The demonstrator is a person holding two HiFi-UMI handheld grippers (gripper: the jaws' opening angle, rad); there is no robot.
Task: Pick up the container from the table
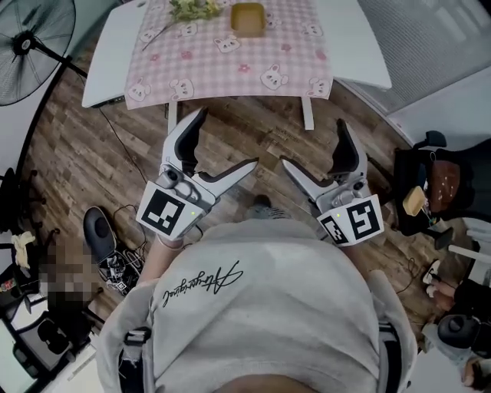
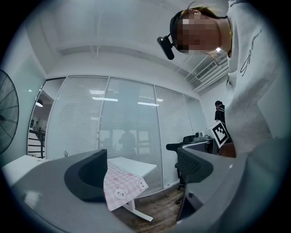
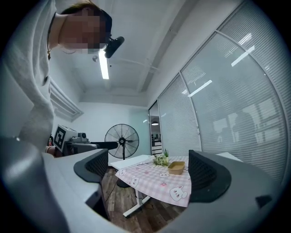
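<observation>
Container (image 1: 248,18), just the one, sits on the pink cloth (image 1: 230,65) on the single white table (image 1: 107,61), next to one little plant (image 1: 192,9). The left gripper (image 1: 227,139) and right gripper (image 1: 313,142) hang short of the table, both spread wide, nothing in them. Wood floor (image 1: 77,153), one fan (image 1: 31,46) beside the table

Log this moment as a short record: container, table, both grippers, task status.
container: tan, open-topped, on the pink checked cloth, beside a green plant
table: white, cloth over its middle
left gripper: jaws apart, empty, over the wooden floor, short of the table
right gripper: jaws apart, empty, over the floor
status: container not yet grasped
</observation>
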